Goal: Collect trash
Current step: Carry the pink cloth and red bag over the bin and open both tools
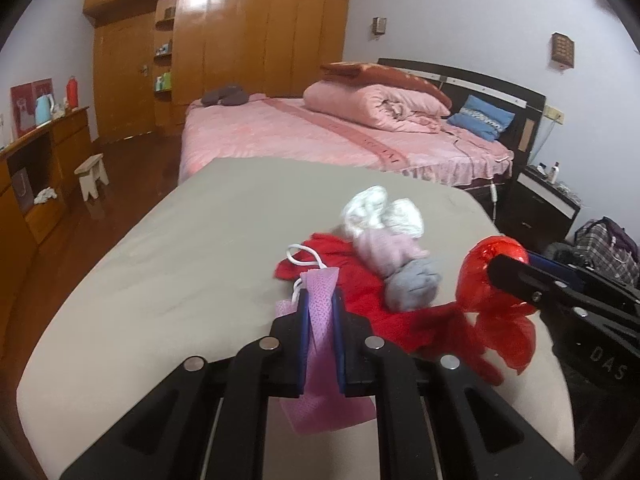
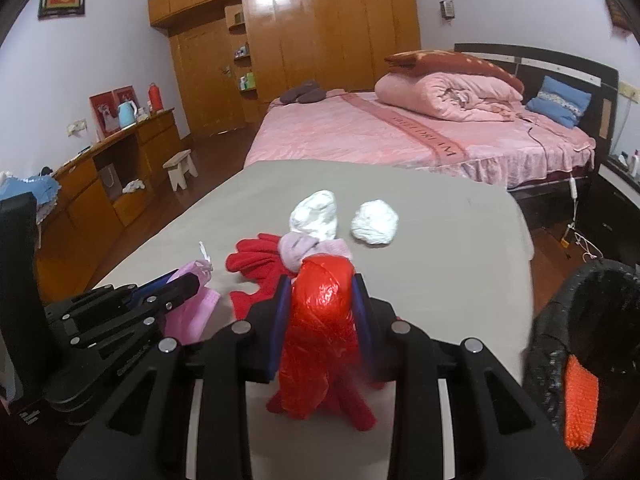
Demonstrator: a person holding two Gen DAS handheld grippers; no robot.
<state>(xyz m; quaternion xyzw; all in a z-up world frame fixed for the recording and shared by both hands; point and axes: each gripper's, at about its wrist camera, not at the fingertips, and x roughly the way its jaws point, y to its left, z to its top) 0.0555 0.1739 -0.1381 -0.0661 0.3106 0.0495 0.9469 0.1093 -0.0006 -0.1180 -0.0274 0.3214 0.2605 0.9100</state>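
Left wrist view: the left gripper is clamped on a pink face mask, lifted clear of the grey table so it can be carried away; red cloth and crumpled tissues lie just ahead.

Right wrist view: the right gripper is closed around a red plastic bag, held up for disposal, probably into the black bin at its right.

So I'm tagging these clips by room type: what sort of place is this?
Almost certainly a home bedroom: a bed made up in pink with a rolled quilt on it, a wall of wooden wardrobes, and a nightstand beside the headboard.
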